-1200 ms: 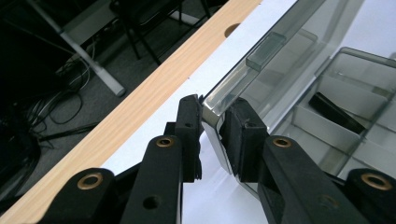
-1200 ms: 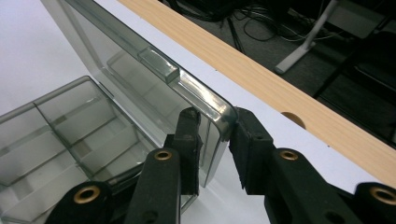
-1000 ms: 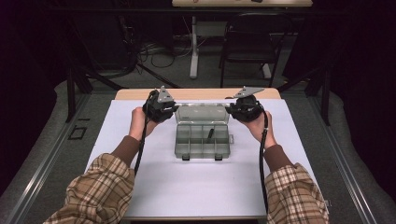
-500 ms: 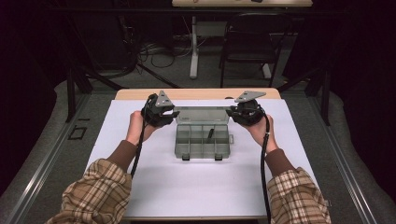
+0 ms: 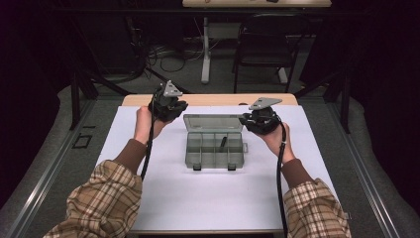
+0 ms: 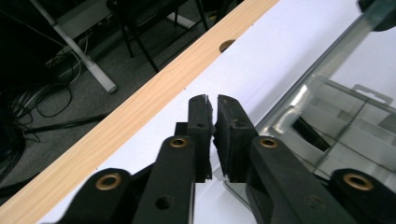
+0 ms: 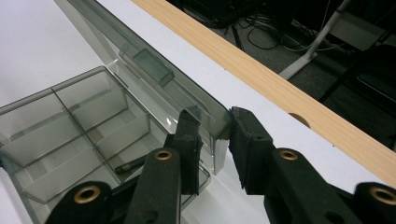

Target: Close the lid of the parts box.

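- The clear smoky compartment box (image 5: 215, 147) sat open at the middle of the white table (image 5: 208, 198), between the two grippers, its long axis running across the table from left to right.
- Its lid (image 5: 213, 122) stood raised at the far side, hinged along the back edge and tilted away from the person; the two front latches (image 5: 197, 167) faced the person.
- A small dark stick-like item (image 5: 223, 143) lay in one of the right-hand compartments; what it was could not be made out.
- In the right gripper view that same item (image 7: 133, 163) was partly hidden behind the near jaw.
- The left gripper (image 6: 212, 100) was held above the table just beside the lid's left end; its jaws were pressed nearly together with only a thin slit between them and nothing in it.
- In the left gripper view the lid's edge (image 6: 317, 60) ran off the top right corner of the frame, and the box was cut off at the right.
- The right gripper (image 7: 222, 122) had its jaws set either side of the lid's right corner (image 7: 219, 116), pinching it.
- From the high view both grippers' jaws were hidden beneath their black bodies and grey plates.
- No brand, label or writing could be read on the box or the grippers.
- The person's plaid sleeves (image 5: 99, 198) were cut off at the bottom edge.
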A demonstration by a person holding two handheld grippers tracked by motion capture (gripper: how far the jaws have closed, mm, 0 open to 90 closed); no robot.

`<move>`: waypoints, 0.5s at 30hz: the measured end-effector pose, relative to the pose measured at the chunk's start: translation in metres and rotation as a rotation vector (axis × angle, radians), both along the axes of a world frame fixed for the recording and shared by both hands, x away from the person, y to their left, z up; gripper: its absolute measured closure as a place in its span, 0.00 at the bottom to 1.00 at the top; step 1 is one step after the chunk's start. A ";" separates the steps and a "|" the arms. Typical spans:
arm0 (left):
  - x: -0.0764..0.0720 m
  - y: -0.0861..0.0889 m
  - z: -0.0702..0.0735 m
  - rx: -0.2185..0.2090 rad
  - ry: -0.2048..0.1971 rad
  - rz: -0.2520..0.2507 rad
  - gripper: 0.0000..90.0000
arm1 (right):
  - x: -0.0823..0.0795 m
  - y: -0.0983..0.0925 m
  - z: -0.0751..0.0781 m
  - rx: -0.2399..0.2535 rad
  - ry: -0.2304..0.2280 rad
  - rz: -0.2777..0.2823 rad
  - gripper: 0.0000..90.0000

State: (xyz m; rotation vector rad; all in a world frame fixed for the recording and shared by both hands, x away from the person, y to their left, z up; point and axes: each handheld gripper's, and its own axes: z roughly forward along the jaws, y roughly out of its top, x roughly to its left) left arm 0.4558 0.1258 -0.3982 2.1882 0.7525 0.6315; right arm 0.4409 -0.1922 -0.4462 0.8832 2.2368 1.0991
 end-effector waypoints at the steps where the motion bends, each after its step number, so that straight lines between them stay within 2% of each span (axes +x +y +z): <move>1: 0.001 0.000 -0.002 -0.002 0.010 -0.003 0.95 | 0.000 0.000 0.000 0.001 0.000 0.003 0.80; 10: -0.002 0.000 -0.010 0.025 0.046 -0.048 0.97 | -0.003 -0.001 0.001 0.007 0.003 0.010 0.76; 15: -0.005 0.001 -0.014 0.024 0.051 -0.056 0.97 | -0.006 -0.003 0.002 0.009 0.015 0.012 0.71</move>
